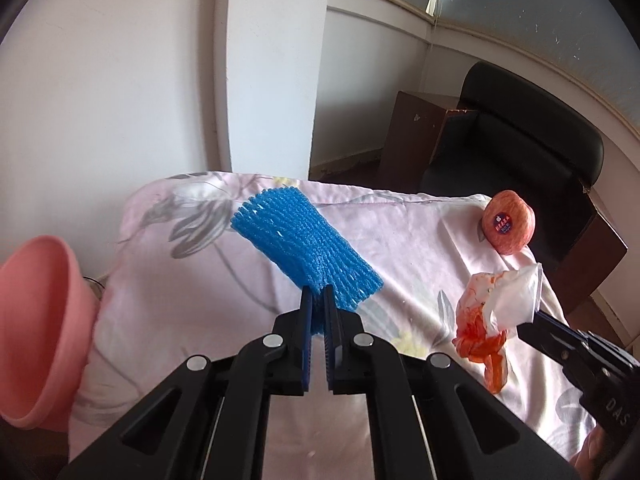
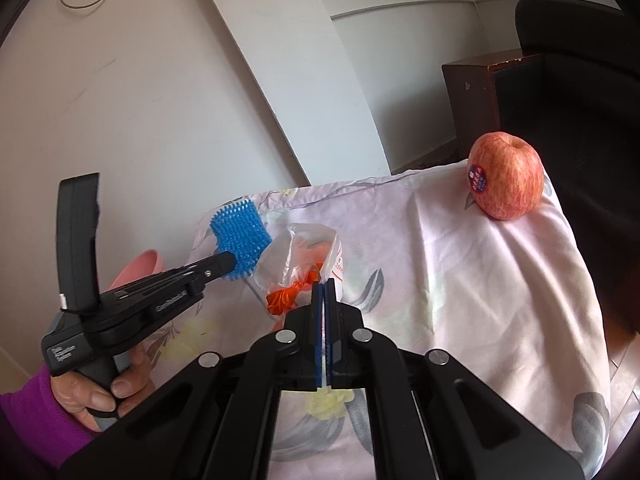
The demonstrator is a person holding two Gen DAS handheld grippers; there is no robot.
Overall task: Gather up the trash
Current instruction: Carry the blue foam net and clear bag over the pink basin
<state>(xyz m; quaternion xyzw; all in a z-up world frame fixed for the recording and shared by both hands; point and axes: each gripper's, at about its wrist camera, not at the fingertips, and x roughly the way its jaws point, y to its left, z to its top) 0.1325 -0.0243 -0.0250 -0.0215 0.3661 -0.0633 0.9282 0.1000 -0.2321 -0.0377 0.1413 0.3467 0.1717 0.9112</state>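
My left gripper (image 1: 318, 292) is shut on a blue foam fruit net (image 1: 304, 240) and holds it above the pink floral cloth (image 1: 192, 304). It also shows in the right wrist view (image 2: 230, 266), with the net (image 2: 240, 236) at its tip. My right gripper (image 2: 325, 284) is shut on a crumpled white and orange plastic bag (image 2: 300, 264), lifted just over the cloth (image 2: 460, 280). The bag (image 1: 496, 304) and the right gripper (image 1: 528, 322) show at the right of the left wrist view. A pink bin (image 1: 40, 328) stands at the left, beside the table.
A red apple with a sticker (image 2: 506, 176) sits near the cloth's far right corner; it also shows in the left wrist view (image 1: 508, 224). A black chair (image 1: 532, 148) and a brown cabinet (image 1: 412, 136) stand behind. A white wall and pillar (image 1: 272, 64) rise at the back.
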